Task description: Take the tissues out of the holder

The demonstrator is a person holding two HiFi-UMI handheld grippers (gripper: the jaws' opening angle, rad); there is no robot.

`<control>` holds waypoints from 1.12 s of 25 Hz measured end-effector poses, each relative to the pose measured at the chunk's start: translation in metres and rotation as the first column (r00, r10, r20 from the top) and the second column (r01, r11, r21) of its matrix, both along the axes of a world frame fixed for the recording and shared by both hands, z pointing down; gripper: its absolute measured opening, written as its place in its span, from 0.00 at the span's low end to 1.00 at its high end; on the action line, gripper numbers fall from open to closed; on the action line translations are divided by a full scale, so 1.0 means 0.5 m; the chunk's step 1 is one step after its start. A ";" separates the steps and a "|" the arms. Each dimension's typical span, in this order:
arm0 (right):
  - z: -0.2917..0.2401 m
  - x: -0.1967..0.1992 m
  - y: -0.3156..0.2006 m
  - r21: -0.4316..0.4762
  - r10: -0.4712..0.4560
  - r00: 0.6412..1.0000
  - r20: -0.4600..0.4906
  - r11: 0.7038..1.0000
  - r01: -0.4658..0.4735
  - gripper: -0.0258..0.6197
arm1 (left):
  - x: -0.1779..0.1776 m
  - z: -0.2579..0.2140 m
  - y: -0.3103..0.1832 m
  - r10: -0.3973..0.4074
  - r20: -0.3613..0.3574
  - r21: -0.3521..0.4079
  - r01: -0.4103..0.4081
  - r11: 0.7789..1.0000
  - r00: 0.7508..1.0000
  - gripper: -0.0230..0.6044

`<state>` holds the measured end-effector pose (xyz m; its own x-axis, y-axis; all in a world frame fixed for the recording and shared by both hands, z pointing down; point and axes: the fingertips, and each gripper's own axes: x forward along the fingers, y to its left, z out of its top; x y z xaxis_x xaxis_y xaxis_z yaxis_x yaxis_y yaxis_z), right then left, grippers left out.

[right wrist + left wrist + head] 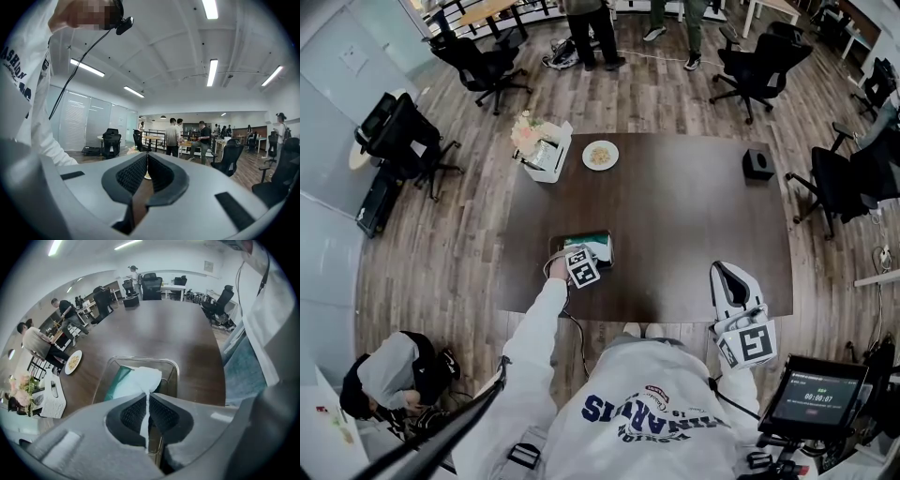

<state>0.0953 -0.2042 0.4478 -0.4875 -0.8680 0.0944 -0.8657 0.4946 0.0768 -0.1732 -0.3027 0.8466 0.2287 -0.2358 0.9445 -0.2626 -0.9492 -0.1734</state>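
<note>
Jaws of the left gripper point(148, 397) are closed on a white tissue point(142, 379). The pads press a thin fold of it between them, and the gripper points steeply down. The rest of the tissue fans out just past the jaw tips and runs down into the holder point(140, 360). This holder is a clear, round-cornered box at the near edge of the dark wooden table point(675, 216), left of centre. A green tissue pack point(116, 378) lies inside it, under the tissue.

To the right, the right gripper point(146, 158) is held level over the near right edge of the table, well apart from the holder. Its jaws are drawn together with only a thin slit left, and nothing is between them.

Farther along the table, on the left, a white tray point(551, 161) carries pale pink flowers point(528, 131). Just to its right is a round plate point(600, 155) with some food on it. A small black box point(758, 164) stands near the far right corner.

Black office chairs point(759, 66) stand around the table on the wood floor. At the far end of the room people point(591, 33) are standing.
</note>
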 end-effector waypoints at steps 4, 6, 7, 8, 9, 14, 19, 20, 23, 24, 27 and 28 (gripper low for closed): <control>0.000 -0.001 0.000 0.003 -0.005 1.000 -0.002 1.000 0.005 0.06 | 0.000 -0.018 0.000 0.020 -0.002 0.028 -0.020 0.999 1.000 0.07; 0.000 -0.004 0.001 0.004 -0.011 1.000 -0.001 1.000 0.011 0.06 | -0.002 -0.029 0.000 0.019 -0.006 0.040 -0.019 0.999 1.000 0.07; -0.002 -0.005 0.001 0.005 -0.013 1.000 -0.001 1.000 0.013 0.06 | -0.004 -0.037 -0.002 0.018 -0.008 0.047 -0.018 0.999 1.000 0.07; -0.003 -0.006 0.000 0.006 -0.013 1.000 0.000 1.000 0.013 0.06 | -0.006 -0.046 -0.004 0.017 -0.009 0.055 -0.016 0.998 1.000 0.06; -0.004 -0.006 0.000 0.006 -0.013 1.000 0.001 1.000 0.013 0.06 | -0.008 -0.056 -0.006 0.015 -0.012 0.062 -0.014 0.998 1.000 0.06; -0.004 -0.007 0.000 0.006 -0.015 1.000 0.009 1.000 0.015 0.06 | -0.018 -0.102 -0.019 -0.024 -0.065 0.101 0.031 0.994 0.998 0.06; -0.004 -0.006 0.001 0.009 -0.017 1.000 0.011 1.000 0.017 0.06 | -0.024 -0.182 -0.029 -0.093 -0.208 0.151 0.126 0.980 0.974 0.06; -0.004 -0.006 0.001 0.010 -0.018 1.000 0.011 1.000 0.018 0.06 | -0.024 -0.206 -0.031 -0.099 -0.238 0.168 0.141 0.976 0.966 0.06; -0.007 -0.008 0.000 0.015 -0.020 1.000 0.015 1.000 0.020 0.06 | -0.012 -0.297 -0.025 -0.091 -0.330 0.226 0.172 0.959 0.940 0.06; -0.008 -0.009 0.000 0.017 -0.020 1.000 0.016 1.000 0.020 0.06 | -0.004 -0.333 -0.019 -0.082 -0.365 0.246 0.181 0.952 0.927 0.06; -0.010 -0.009 0.001 0.023 -0.020 1.000 0.018 1.000 0.019 0.06 | 0.026 -0.450 0.007 -0.053 -0.489 0.295 0.222 0.929 0.871 0.06; -0.012 -0.010 0.001 0.024 -0.019 1.000 0.020 1.000 0.019 0.06 | 0.035 -0.488 0.016 -0.043 -0.524 0.309 0.237 0.921 0.850 0.06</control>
<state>0.0906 -0.2038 0.4419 -0.5056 -0.8604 0.0638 -0.8576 0.5093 0.0717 -0.1558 -0.2945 0.6027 0.5824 -0.5923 0.5568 -0.5294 -0.7961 -0.2932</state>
